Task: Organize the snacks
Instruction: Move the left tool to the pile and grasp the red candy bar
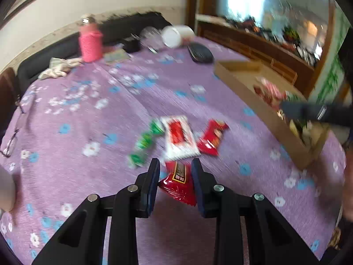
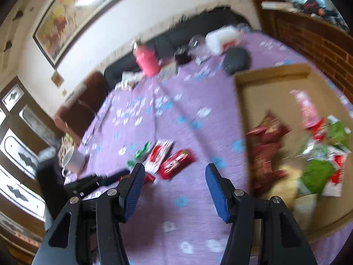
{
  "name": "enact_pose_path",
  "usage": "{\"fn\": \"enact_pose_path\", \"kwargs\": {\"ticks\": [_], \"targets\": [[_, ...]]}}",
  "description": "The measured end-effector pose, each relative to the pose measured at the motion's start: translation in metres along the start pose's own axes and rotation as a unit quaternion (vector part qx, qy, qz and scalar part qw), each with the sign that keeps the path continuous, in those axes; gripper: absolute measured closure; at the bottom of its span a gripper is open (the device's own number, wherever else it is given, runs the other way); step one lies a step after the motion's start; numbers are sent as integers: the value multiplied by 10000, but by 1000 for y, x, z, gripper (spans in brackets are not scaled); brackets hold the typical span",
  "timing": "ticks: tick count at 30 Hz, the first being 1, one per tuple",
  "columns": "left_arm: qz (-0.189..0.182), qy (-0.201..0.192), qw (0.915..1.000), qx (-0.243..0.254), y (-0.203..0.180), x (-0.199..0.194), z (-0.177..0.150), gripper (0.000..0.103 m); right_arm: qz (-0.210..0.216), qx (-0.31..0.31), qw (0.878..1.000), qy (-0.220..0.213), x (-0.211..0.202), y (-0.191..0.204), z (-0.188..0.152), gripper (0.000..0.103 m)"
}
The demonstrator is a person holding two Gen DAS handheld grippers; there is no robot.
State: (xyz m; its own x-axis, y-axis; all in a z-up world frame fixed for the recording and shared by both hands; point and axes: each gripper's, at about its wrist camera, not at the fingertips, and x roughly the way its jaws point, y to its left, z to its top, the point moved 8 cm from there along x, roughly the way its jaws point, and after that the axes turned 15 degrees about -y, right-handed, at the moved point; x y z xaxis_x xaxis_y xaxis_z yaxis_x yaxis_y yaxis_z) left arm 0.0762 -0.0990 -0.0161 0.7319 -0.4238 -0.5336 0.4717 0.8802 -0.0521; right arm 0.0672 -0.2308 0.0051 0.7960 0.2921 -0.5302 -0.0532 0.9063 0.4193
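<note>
We take the cardboard tray (image 2: 240,101) as our landmark on the table (image 1: 88,110). In it lie several snack packets (image 2: 271,150), heaped toward its near end. To its left on the cloth, 3 packets (image 1: 179,137) lie side by side, well apart from it. Nearer us than those 3, a 4th packet (image 1: 178,181) sits between our left gripper's (image 1: 175,167) fingers. Behind the tray's far end lies a dark case (image 2: 236,60).
</note>
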Motion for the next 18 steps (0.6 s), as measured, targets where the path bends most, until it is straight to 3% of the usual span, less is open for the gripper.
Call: {"fn": "enact_pose_path", "kwargs": {"ticks": [2, 3, 8, 12, 16, 17, 18], "targets": [[78, -130, 9997, -184, 12, -6, 7, 77, -62, 98, 9997, 224, 16, 5, -7, 48], [108, -169, 9994, -275, 19, -8, 9, 85, -88, 130, 9993, 325, 23, 6, -9, 53], [197, -272, 9975, -623, 38, -15, 16, 86, -546, 289, 9961, 637, 58, 1, -18, 53], [166, -140, 9972, -716, 43, -12, 15, 86, -853, 173, 9938, 685, 76, -3, -19, 53], [98, -49, 9969, -785, 47, -13, 14, 85, -1140, -330, 9907, 671, 91, 0, -17, 53], [81, -23, 9972, -737, 47, -14, 13, 83, -1254, -599, 9883, 628, 93, 2, -17, 55], [73, 9, 9976, -682, 46, -16, 12, 74, -1280, -787, 9868, 604, 94, 5, -17, 68]]}}
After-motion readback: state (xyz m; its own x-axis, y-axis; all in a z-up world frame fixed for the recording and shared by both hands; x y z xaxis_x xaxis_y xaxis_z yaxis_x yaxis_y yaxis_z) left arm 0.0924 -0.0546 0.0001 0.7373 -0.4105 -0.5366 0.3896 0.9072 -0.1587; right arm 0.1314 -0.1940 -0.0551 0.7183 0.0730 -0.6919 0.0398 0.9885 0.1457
